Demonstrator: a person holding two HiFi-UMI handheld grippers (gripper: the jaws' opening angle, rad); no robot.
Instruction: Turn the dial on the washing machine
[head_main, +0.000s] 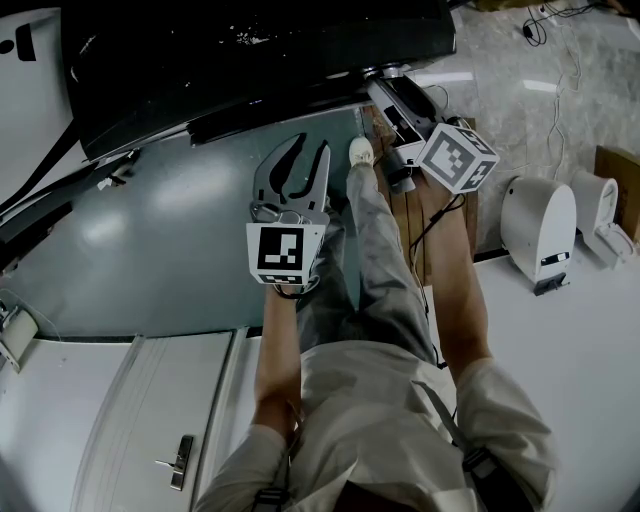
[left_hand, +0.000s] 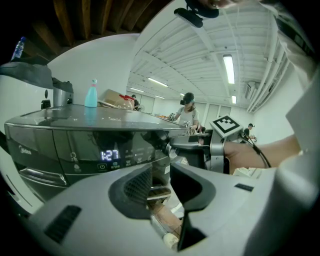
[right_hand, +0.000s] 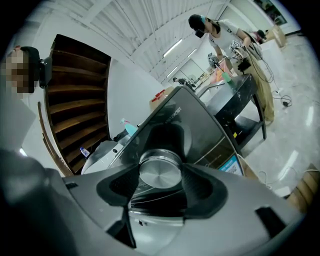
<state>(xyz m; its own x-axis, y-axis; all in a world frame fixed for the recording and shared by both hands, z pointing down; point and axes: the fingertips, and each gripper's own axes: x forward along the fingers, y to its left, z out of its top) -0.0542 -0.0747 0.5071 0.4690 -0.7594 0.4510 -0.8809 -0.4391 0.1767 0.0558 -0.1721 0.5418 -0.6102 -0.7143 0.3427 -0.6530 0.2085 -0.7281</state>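
One gripper is already at work: the right gripper (right_hand: 160, 176) has its jaws closed in on the dial (right_hand: 160, 169), a brushed silver disc on the sloping dark panel of the washer (right_hand: 202, 125). In the right gripper view the two dark pads sit tight against opposite sides of the disc, with no gap showing, so it looks clamped rather than merely lined up.

The left gripper (head_main: 308, 152) hangs lower and nearer the person, away from the panel. Its jaws stand apart with nothing between them; through the gap only the floor and a shoe (head_main: 361, 151) show.

From the left gripper view the display (left_hand: 109, 155) is lit and reads 1:27, so the machine is powered on. The right gripper shows there too, reaching in to the right end of the panel.

As for progress, the reach and the grasp look done. Whether any turning has taken place cannot be read: the dial face is plain metal, and no pointer or mark on it shows. What is left, by this reading, is the twist itself, then letting go and drawing the right gripper back. The left gripper seems to have no part in it.
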